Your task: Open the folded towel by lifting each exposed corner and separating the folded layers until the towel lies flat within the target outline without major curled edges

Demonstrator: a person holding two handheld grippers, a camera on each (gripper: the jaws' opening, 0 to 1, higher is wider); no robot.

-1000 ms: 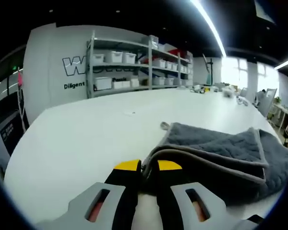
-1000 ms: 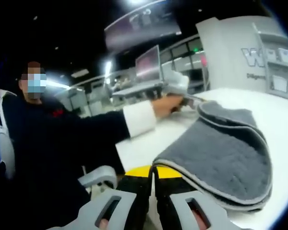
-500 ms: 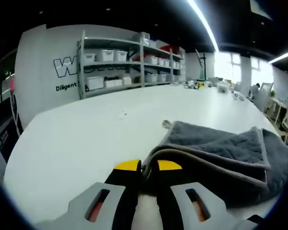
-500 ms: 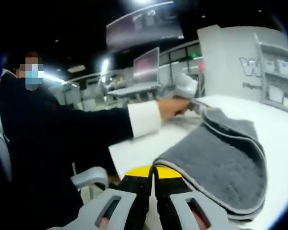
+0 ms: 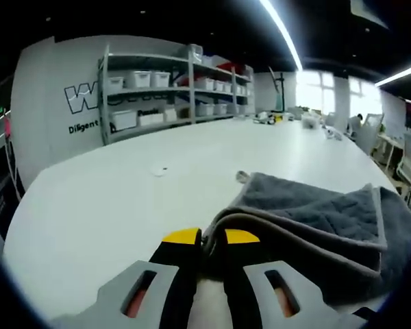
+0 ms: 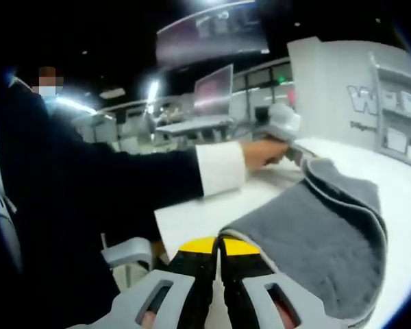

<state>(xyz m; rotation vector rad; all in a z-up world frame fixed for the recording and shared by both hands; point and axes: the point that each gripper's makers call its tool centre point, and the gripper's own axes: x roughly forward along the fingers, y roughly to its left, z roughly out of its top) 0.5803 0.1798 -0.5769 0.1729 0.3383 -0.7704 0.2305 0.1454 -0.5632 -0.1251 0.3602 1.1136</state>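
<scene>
Both corners of the grey towel are kept clamped by the left claw and right claw and drawn apart over the bench, so the fold is judged half opened

Lettering is showing on the white wall at the upper left of the left gripper view: a big outlined "W" is peeking out beside the shelving unit, which is covering whatever follows, and below it a smaller dark line is reading "Diligent" before the shelf post cuts it off. In the right gripper view, that "W" is appearing at the right edge on the wall, small print beneath blurring past reading.
</scene>
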